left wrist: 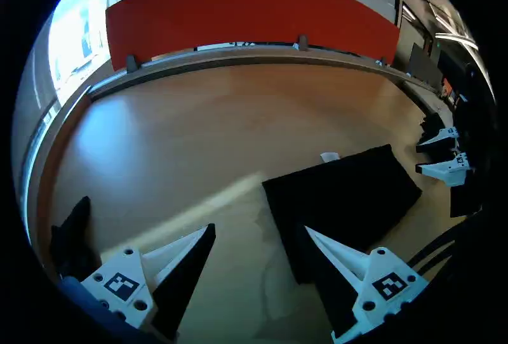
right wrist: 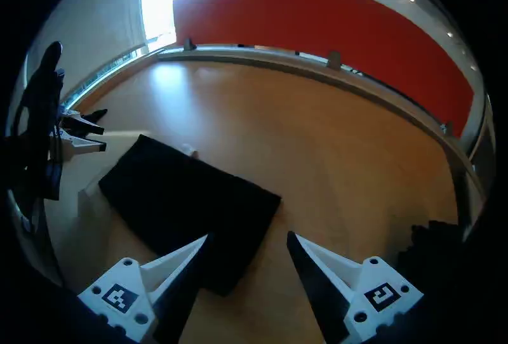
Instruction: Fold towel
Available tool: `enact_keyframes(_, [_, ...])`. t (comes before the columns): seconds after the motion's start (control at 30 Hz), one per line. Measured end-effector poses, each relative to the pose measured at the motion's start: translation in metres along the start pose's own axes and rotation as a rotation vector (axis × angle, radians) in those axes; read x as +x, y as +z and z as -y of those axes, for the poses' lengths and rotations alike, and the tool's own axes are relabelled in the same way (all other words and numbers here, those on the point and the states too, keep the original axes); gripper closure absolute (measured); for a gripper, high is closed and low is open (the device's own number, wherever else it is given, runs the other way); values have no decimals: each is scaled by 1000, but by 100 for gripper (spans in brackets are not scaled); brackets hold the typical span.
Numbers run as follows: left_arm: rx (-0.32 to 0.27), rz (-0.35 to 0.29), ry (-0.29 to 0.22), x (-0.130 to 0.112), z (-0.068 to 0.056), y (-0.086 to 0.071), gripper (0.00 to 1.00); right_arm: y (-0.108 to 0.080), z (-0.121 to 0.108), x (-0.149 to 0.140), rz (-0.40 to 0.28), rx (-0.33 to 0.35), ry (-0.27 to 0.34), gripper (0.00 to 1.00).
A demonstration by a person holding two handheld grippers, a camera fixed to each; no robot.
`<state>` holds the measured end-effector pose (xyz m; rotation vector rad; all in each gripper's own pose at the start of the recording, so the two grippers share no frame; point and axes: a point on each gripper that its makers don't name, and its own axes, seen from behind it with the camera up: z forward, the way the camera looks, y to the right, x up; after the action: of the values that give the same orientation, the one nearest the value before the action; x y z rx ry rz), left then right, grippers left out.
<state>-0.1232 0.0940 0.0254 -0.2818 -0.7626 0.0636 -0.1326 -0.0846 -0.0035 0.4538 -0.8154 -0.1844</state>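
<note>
Left gripper [left wrist: 259, 228] and right gripper [right wrist: 247, 236], jaws released, are hovering by the black towel [left wrist: 346, 191]; the next fold is probably calling for pinching its edge.

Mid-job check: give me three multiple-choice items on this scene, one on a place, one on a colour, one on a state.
1. Where does the towel lie? A. flat on the wooden table B. on the floor C. in a basket
2. What colour is the towel? A. white B. black C. red
3. How does the left tool stand? A. shut on the towel B. open, empty C. shut, empty
Answers: 1 A, it rests on the tabletop; 2 B, dark against the wood; 3 B, a wide gap separates its fingers.
</note>
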Motion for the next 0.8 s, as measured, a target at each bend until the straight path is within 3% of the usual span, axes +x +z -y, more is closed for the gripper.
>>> enact_keyframes(0.47, [39, 6, -40, -33, 6, -29, 7, -14, 11, -25, 7, 9, 2, 13])
enact_keyframes(0.8, [55, 9, -62, -45, 9, -40, 7, -17, 19, -35, 21, 44, -44, 13])
